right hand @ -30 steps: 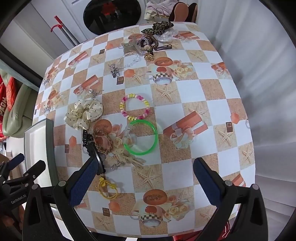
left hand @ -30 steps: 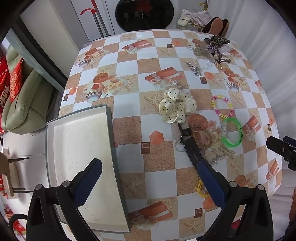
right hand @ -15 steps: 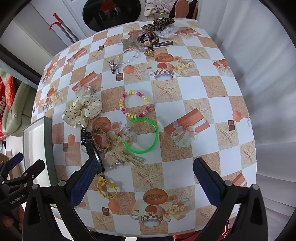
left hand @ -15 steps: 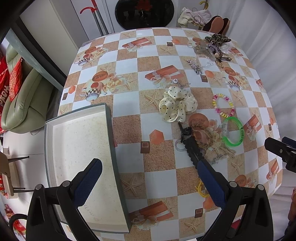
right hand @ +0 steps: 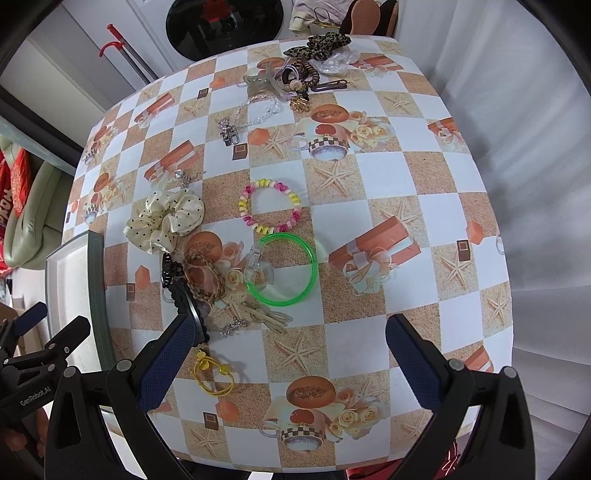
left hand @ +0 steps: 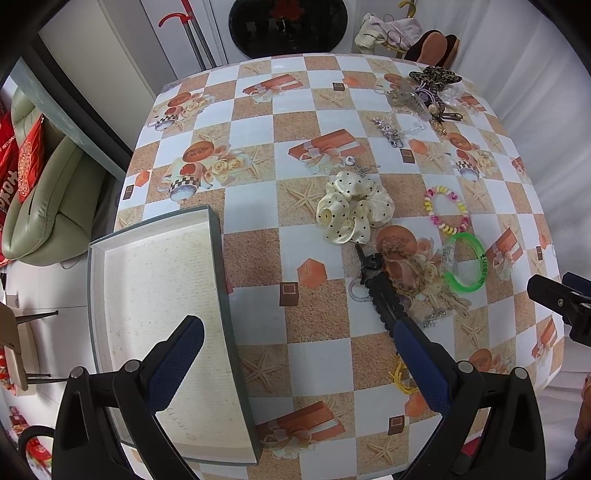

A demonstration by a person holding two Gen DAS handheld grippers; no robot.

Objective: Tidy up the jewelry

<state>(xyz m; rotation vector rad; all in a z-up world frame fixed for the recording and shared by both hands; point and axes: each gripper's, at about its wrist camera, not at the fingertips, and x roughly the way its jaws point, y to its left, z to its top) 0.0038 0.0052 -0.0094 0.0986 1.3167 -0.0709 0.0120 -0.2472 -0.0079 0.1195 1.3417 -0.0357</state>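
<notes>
Jewelry lies scattered on a checked tablecloth. A cream polka-dot scrunchie (left hand: 354,211) (right hand: 166,218) sits mid-table, with a beaded bracelet (left hand: 448,210) (right hand: 270,208) and a green bangle (left hand: 466,263) (right hand: 282,274) to its right. A black clip (left hand: 380,284) (right hand: 176,281), a braided band (right hand: 203,275) and a yellow hair tie (right hand: 214,372) lie nearer. An empty grey-rimmed box (left hand: 218,258) (right hand: 96,280) stands at the left. My left gripper (left hand: 297,354) hovers open over the box edge. My right gripper (right hand: 291,360) hangs open above the near table, holding nothing.
A heap of hair clips, chains and a leopard scrunchie (right hand: 317,46) (left hand: 436,79) lies at the far right corner. A green sofa (left hand: 40,206) stands left of the table. A white curtain (right hand: 535,147) hangs at the right. A dark round appliance door (left hand: 288,22) is beyond.
Both grippers have drifted slightly forward and lower toward the table, so the jewelry sits a little higher in each view. Nothing was taken hold of or moved.
</notes>
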